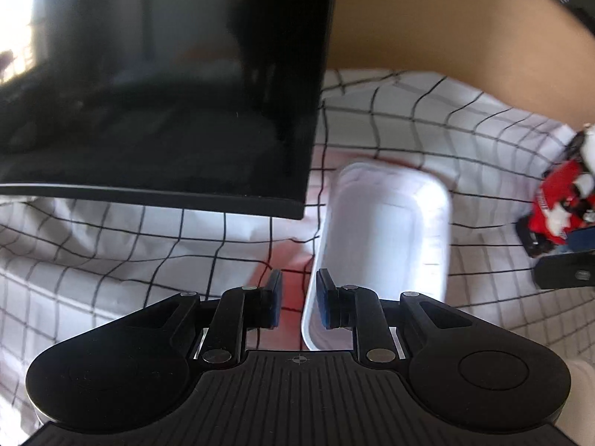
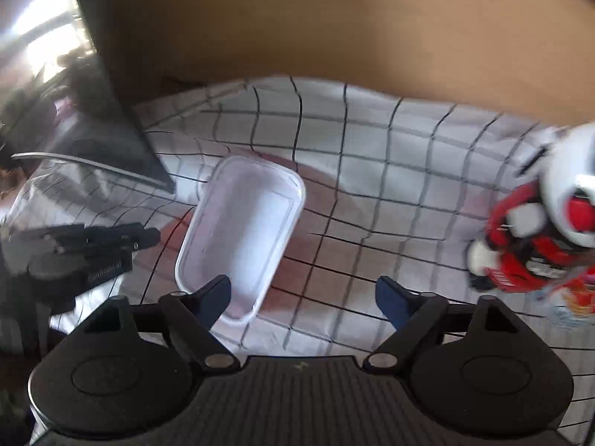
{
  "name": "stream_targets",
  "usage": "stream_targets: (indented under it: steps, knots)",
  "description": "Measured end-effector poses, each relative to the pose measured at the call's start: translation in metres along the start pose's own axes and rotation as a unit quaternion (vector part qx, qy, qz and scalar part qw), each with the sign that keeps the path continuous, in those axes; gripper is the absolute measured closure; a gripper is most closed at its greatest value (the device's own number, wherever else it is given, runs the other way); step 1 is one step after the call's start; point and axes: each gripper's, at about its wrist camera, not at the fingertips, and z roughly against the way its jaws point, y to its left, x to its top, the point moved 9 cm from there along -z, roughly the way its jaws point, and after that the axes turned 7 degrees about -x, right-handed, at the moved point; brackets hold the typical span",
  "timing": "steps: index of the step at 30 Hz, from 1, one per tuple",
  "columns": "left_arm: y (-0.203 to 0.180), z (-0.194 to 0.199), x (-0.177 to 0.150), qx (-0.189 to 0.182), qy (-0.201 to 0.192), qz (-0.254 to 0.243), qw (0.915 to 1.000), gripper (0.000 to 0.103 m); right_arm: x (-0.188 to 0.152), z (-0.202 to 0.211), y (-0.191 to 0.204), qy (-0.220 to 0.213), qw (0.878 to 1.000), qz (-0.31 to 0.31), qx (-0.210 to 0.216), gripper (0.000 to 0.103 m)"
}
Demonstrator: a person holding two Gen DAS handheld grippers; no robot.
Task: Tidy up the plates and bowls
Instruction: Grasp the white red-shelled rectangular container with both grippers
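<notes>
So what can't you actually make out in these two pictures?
- Red and white thing: motion-blurred in both views and cut off by the right edge; what it is, I cannot tell.
- White tray: near end hidden behind the left claw in the left view.
- Red stain on the cloth: partly under the tray.
- Black screen: cut off at top and left; only reflections show.
</notes>
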Motion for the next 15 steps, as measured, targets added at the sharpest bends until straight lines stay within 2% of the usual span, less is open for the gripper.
stream_targets:
  steps: [1,5,7,9,11,13,14,15]
  knots:
    - [0.001,-0.007,0.0,-0.001,0.003,0.0,1.0,0.08,0.004,-0.016,0.004,0.019,1.0,-0.011,0.003,0.028]
    - [0.006,-0.036,-0.003,0.008,0.025,-0.001,0.9997,0.079,0.005,-0.076,0.011,0.102,0.991,-0.08,0.016,0.031]
    - [0.009,-0.045,-0.003,0.029,0.024,-0.014,0.9992,0.079,0.005,-0.097,0.015,0.12,0.988,-0.099,0.015,0.031]
    - [0.008,-0.051,0.003,0.024,0.011,-0.016,0.9995,0.078,0.005,-0.114,0.02,0.13,0.986,-0.101,0.016,0.032]
    - [0.004,-0.059,0.003,0.009,0.022,-0.011,0.9997,0.078,0.005,-0.125,0.026,0.142,0.984,-0.102,0.014,0.04]
    - [-0.001,-0.067,-0.001,-0.002,0.036,-0.011,0.9993,0.077,0.006,-0.132,0.032,0.151,0.983,-0.103,0.019,0.063]
    - [-0.004,-0.07,-0.005,-0.01,0.044,-0.011,0.9989,0.077,0.005,-0.132,0.034,0.155,0.982,-0.103,0.026,0.069]
    - [-0.006,-0.073,-0.009,-0.014,0.05,-0.011,0.9986,0.07,0.004,-0.13,0.037,0.157,0.982,-0.103,0.037,0.076]
